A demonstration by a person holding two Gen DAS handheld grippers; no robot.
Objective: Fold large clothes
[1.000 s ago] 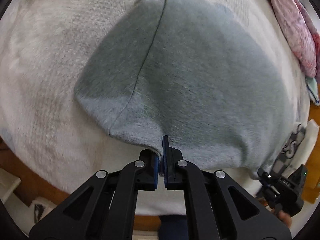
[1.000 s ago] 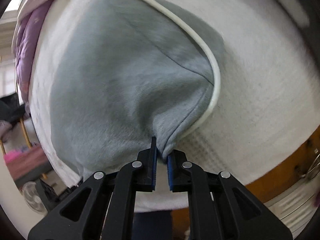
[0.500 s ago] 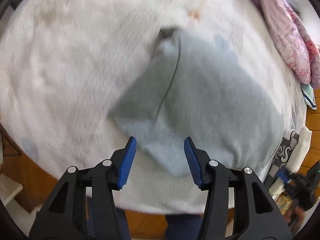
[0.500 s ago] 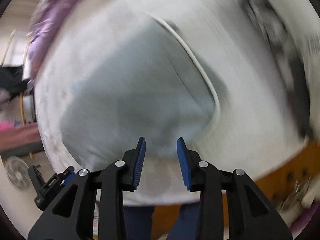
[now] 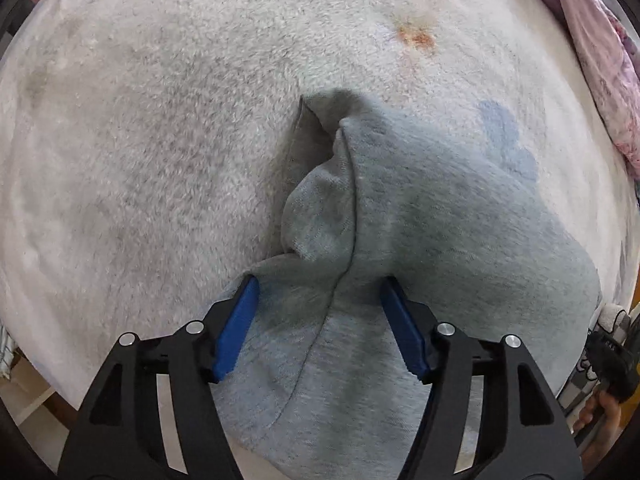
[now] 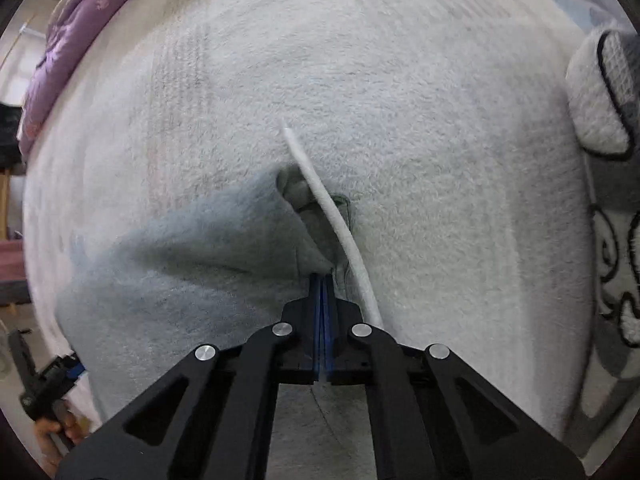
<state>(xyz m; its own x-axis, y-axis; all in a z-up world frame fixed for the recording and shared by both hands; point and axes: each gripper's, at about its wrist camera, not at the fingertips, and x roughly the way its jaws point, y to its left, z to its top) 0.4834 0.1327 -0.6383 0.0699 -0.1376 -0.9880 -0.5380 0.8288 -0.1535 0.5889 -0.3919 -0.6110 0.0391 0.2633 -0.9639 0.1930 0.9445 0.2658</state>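
A grey sweatshirt-like garment (image 5: 432,216) lies folded on a white fluffy bed cover (image 5: 160,120). My left gripper (image 5: 320,292) is open, its blue pads straddling the garment's near left part with the seam between them. In the right wrist view the same garment (image 6: 192,248) lies left of centre, with a white drawstring (image 6: 340,224) running along its right edge. My right gripper (image 6: 322,284) is shut on the garment's right fold edge beside the drawstring.
A pink and purple quilt (image 5: 600,60) lies along the bed's far side, also in the right wrist view (image 6: 68,40). A black and white plush pillow (image 6: 604,92) sits at the right. The bed's wooden edge (image 5: 32,392) is near me.
Both grippers let go of the garment's near edge, opened and pulled back. Since then they have moved forward over the garment, and my right gripper has shut on its right fold edge.
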